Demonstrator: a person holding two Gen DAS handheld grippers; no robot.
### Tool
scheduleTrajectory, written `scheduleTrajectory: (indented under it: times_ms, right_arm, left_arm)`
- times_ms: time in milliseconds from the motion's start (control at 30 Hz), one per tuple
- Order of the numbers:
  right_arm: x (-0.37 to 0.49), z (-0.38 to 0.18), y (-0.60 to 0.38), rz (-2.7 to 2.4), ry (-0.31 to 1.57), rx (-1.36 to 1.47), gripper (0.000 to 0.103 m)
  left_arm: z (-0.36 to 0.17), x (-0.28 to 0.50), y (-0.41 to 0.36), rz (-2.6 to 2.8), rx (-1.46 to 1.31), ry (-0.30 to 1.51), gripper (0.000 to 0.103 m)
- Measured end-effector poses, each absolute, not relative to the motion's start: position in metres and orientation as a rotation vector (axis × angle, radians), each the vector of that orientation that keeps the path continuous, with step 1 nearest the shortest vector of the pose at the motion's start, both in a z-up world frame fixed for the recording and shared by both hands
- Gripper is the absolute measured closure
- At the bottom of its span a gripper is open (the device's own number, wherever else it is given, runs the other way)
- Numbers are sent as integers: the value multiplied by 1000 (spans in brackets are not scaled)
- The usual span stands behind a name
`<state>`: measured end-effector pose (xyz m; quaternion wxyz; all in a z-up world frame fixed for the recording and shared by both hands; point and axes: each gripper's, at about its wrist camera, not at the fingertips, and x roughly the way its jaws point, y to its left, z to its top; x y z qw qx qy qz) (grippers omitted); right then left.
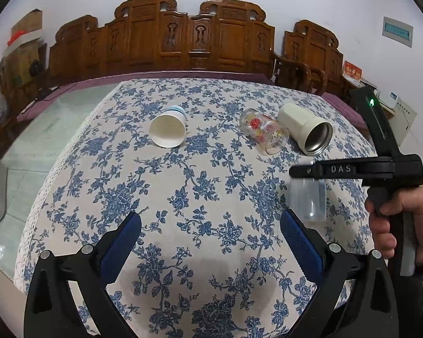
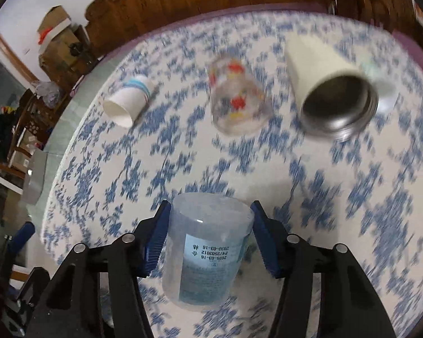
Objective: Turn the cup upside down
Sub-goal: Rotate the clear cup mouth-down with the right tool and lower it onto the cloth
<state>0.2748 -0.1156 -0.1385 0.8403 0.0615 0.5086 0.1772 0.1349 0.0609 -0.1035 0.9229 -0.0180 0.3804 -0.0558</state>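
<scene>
Between our right gripper's (image 2: 210, 233) blue pads sits a translucent plastic cup (image 2: 206, 253), clamped at its sides; its printed label reads upside down in the right wrist view, and its closed end appears to face away from us, toward the table. From the left wrist view the same cup (image 1: 307, 200) hangs below the right gripper (image 1: 310, 170), over the near right part of the floral tablecloth (image 1: 200, 186), and we cannot tell whether its lower end touches the cloth. Our left gripper (image 1: 211, 233) is spread wide and holds nothing, hovering over the near middle of the table.

Farther off, three other cups lie on their sides: a white paper cup (image 1: 167, 129) at far left, a printed glass (image 1: 263, 133) in the middle, and a cream steel-lined tumbler (image 1: 307, 129) just right of the glass, seemingly touching it.

We judge the flip itself to be under way or nearly made, since the right view is smeared with motion. To do it well we keep the grip firm but not crushing, as thin plastic will likely flex, bring the cup down level so the whole rim meets the cloth, stay well short of the lying cups, and let go only once it stands steady.
</scene>
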Motion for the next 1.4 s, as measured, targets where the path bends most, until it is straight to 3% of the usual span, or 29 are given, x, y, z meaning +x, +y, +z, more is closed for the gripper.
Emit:
scheduleTrajectory:
  times_ms: [167, 433, 967, 1400]
  right_arm:
    - [273, -126, -110, 352, 935, 20, 45]
    - [258, -123, -96, 366, 869, -111, 45]
    - [216, -112, -97, 412, 873, -249, 45]
    - [214, -120, -94, 436, 897, -197, 44]
  left_arm:
    - [-105, 136, 61, -115, -35, 786, 8]
    - [-106, 137, 60, -115, -33, 787, 8]
    - [-106, 137, 60, -115, -33, 786, 8]
    - [-106, 137, 60, -115, -30, 789, 8]
